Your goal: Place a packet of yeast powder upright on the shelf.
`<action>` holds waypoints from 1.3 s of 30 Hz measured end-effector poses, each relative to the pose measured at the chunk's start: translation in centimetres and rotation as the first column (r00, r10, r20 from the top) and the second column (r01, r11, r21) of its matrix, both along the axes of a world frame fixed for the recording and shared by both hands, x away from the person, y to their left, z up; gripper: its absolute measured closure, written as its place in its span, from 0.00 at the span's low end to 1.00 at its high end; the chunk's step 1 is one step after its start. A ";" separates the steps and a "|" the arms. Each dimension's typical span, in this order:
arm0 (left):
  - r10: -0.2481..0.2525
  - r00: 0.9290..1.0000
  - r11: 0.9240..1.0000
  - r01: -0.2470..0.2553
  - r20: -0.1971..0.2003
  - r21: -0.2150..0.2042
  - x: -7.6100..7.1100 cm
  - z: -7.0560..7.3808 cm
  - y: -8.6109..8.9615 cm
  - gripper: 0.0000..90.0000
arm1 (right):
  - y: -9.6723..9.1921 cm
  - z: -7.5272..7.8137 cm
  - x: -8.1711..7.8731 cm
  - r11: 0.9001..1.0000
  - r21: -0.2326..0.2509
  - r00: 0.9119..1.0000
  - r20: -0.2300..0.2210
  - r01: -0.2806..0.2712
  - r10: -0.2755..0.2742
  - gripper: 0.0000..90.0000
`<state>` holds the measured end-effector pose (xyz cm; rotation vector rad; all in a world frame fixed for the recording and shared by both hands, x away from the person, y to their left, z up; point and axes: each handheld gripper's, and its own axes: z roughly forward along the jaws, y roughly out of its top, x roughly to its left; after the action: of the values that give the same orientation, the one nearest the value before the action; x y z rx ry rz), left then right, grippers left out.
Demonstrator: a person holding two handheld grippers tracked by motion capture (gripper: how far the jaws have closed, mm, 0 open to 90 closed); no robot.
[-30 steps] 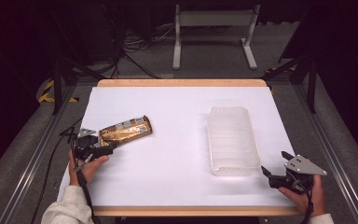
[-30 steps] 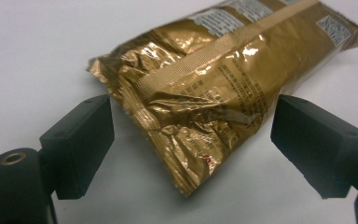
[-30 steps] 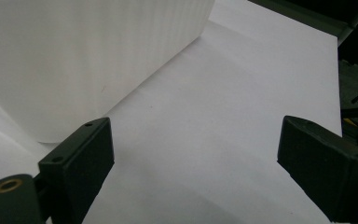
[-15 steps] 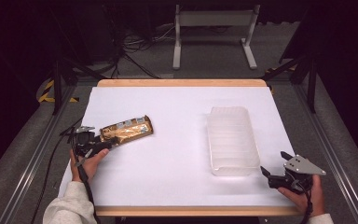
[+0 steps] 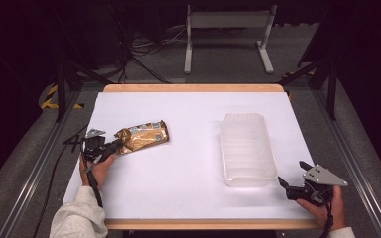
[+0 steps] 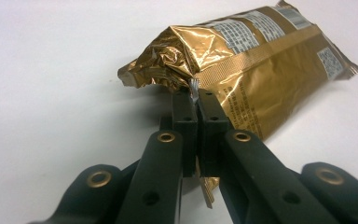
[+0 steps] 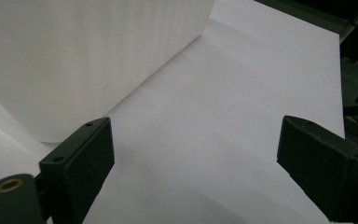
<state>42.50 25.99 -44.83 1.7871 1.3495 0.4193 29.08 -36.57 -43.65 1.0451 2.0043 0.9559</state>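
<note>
A gold foil snack bag point(image 5: 141, 136) lies on the white table point(image 5: 178, 188), left of centre. My left gripper point(image 5: 117, 145) is shut on the bag's crimped near end; in the left gripper view its jaws pinch the foil seam of the bag point(image 6: 242, 65), and the left gripper point(image 6: 196, 95) is closed tight. A translucent white plastic box point(image 5: 247, 148) stands right of centre. My right gripper point(image 5: 290, 182) rests open at the front right corner, just right of the box's near end, with nothing between its jaws. In the right gripper view, the box point(image 7: 74, 51) rises at upper left, ahead of the right gripper point(image 7: 196, 140).
Dark floor, cables and a metal stand point(image 5: 225, 29) lie beyond the table's far edge. The table's wooden rim point(image 5: 193, 88) shows at the back. White surface spreads between the bag and the box.
The left gripper has closed in on the bag's near end and gripped it. The right gripper has stayed in place.
</note>
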 end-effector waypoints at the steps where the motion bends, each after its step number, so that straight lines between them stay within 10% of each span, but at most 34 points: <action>1: -0.003 1.000 1.000 0.003 0.017 -0.009 -0.2 0.3 0.1 0.99 | 0.0 0.0 0.0 1.000 0.000 1.000 0.000 0.000 0.000 0.13; 15: -0.104 0.961 0.995 0.100 0.257 0.031 -2.9 4.9 -0.9 1.00 | 0.3 0.0 0.4 1.000 -0.006 1.000 -0.008 -0.008 0.008 0.13; 30: -0.235 0.908 0.972 0.229 0.347 0.059 -3.8 8.1 -3.9 1.00 | 0.2 0.0 0.4 1.000 -0.007 1.000 -0.010 -0.003 0.002 0.13; 39: -0.322 0.865 0.943 0.329 0.384 0.051 -4.2 9.4 -5.4 1.00 | 0.1 -0.1 0.3 1.000 -0.005 1.000 -0.008 0.002 -0.002 0.13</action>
<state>38.32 20.61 -35.46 1.7616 0.7553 0.5390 29.40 -36.42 -43.70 1.0497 2.0109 0.9461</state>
